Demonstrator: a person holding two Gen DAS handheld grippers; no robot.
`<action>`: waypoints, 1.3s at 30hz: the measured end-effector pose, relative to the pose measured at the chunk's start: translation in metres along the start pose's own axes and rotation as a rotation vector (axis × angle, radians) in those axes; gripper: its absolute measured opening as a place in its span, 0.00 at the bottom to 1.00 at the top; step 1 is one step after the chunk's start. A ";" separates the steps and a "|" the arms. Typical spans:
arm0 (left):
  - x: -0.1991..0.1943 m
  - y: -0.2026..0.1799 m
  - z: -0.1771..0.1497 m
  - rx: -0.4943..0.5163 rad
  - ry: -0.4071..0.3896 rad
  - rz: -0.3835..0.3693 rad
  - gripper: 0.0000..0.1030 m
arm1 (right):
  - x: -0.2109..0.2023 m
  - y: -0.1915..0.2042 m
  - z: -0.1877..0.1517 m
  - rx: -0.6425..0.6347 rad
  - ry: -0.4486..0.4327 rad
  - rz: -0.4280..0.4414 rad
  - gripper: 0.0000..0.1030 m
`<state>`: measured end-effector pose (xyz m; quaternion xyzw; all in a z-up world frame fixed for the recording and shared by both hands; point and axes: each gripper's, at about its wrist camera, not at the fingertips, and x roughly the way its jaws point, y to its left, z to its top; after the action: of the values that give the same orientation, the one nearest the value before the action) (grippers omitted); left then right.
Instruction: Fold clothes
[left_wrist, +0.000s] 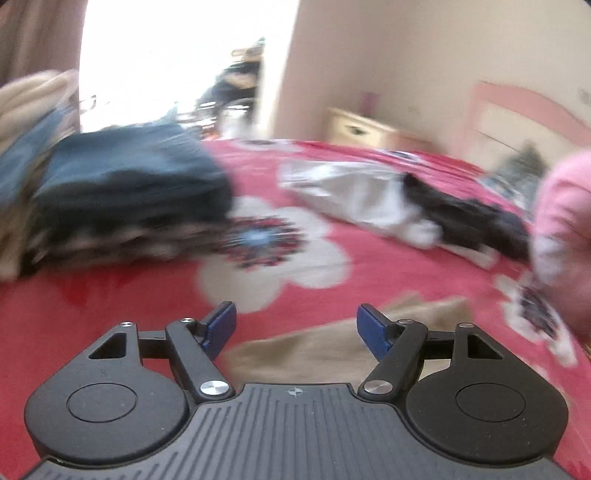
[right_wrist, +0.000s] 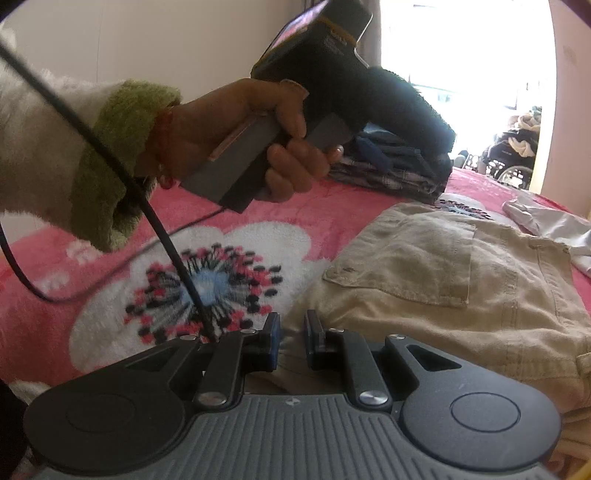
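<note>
Beige trousers (right_wrist: 461, 266) lie spread on the red flowered blanket (right_wrist: 110, 317), back pocket up. My right gripper (right_wrist: 293, 328) sits at their near left edge, its jaws nearly together with beige cloth pinched between them. My left gripper (left_wrist: 297, 317) hangs open above the blanket with nothing between its blue pads (left_wrist: 373, 328); an edge of the beige trousers (left_wrist: 314, 354) lies just below it. In the right wrist view a hand (right_wrist: 236, 129) in a green cuff holds the left gripper's handle (right_wrist: 332, 74) raised above the bed.
A stack of folded dark clothes (left_wrist: 129, 192) stands at the far left of the bed. A white garment (left_wrist: 351, 195) and a black one (left_wrist: 469, 221) lie unfolded farther back. A pink mass (left_wrist: 565, 221) fills the right edge. A black cable (right_wrist: 166, 236) crosses the blanket.
</note>
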<state>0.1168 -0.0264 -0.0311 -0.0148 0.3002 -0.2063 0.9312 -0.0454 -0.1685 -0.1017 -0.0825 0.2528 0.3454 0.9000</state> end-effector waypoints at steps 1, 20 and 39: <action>-0.002 -0.009 0.001 0.028 -0.003 -0.020 0.70 | -0.006 -0.003 0.006 0.039 -0.016 0.015 0.15; 0.041 -0.043 -0.025 0.138 0.110 -0.072 0.65 | -0.052 -0.081 -0.011 0.344 0.001 -0.332 0.11; 0.079 -0.107 -0.021 0.236 0.161 -0.232 0.70 | -0.051 -0.083 -0.016 0.334 -0.029 -0.312 0.12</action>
<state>0.1234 -0.1532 -0.0760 0.0767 0.3438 -0.3464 0.8694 -0.0293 -0.2651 -0.0919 0.0348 0.2775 0.1565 0.9473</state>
